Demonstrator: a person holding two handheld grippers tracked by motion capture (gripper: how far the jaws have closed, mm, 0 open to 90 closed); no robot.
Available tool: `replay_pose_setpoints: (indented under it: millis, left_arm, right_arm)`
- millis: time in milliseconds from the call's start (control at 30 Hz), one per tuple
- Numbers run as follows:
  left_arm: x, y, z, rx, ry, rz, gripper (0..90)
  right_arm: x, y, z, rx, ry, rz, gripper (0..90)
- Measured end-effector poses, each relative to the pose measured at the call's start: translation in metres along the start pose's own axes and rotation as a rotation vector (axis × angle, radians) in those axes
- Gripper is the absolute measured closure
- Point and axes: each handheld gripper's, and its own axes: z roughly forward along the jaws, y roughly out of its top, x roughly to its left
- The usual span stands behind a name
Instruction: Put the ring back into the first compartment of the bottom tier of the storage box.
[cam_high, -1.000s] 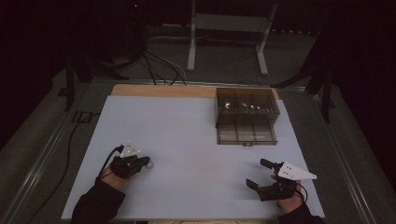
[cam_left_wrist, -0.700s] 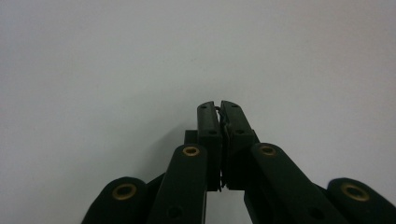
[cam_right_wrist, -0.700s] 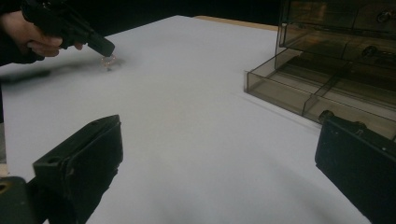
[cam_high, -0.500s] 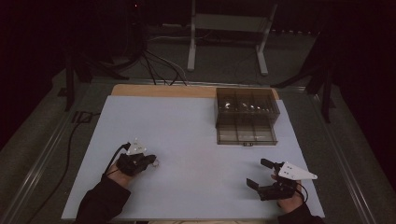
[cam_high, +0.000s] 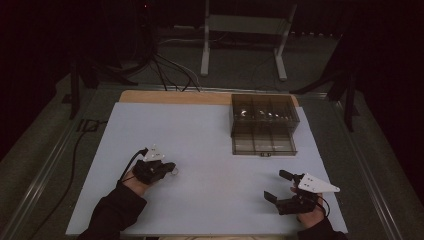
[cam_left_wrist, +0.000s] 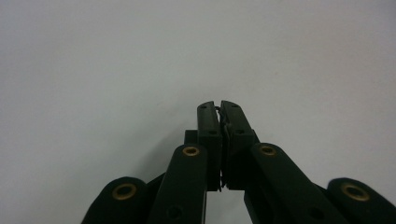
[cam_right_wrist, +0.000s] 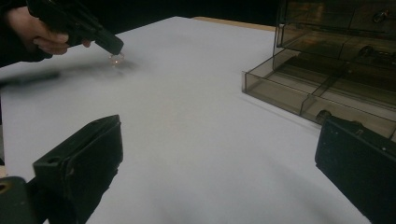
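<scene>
Nearest us, our right hand-held gripper (cam_high: 278, 186) rests low on the white desk (cam_high: 210, 135) with its jaws spread wide. To the left, our left hand-held gripper (cam_high: 169, 167) points down at the desk, jaws pressed together on a small clear object (cam_right_wrist: 116, 58) that we cannot identify. Farther off stands a smoky transparent drawer box (cam_high: 264, 121), its lower drawer pulled out. Beyond the desk, cables (cam_high: 170, 70) and a metal stand (cam_high: 244, 35) sit on the dark floor.

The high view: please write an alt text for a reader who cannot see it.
A person's two hands each hold a black gripper over a white table: the left gripper shut, the right gripper open. A smoky clear plastic drawer box stands at the far right, its lower drawer pulled out.
</scene>
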Motion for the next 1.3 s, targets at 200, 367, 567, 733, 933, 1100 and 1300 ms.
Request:
replay_pose_setpoints:
  millis: [200,367,567,733,933,1100,1300]
  left_arm:
    - [-0.002,0.007,0.004,-0.003,-0.01,0.015,89.7]
    - [-0.003,0.014,0.006,-0.01,-0.015,0.023,89.7]
    - [-0.004,0.021,0.009,-0.016,-0.03,0.024,89.7]
    - [-0.007,0.027,0.012,-0.02,-0.042,0.04,89.7]
    - [-0.01,0.035,0.017,-0.032,-0.059,0.048,89.6]
    - [-0.013,0.042,0.021,-0.037,-0.075,0.053,89.7]
    - [-0.017,0.05,0.025,-0.043,-0.091,0.066,89.7]
  right_arm:
    - [0.0,0.0,0.0,0.0,0.0,0.001,1.0]
    - [0.0,0.0,0.0,-0.001,0.0,0.001,1.1]
    - [0.0,0.0,0.0,-0.001,0.001,0.001,1.0]
    - [0.0,0.0,0.0,-0.001,0.0,0.0,1.1]
    - [0.0,0.0,-0.001,-0.001,-0.001,-0.001,1.0]
    - [0.0,0.0,-0.001,-0.001,0.0,-0.002,1.1]
    - [0.0,0.0,-0.001,-0.001,0.001,-0.002,1.0]
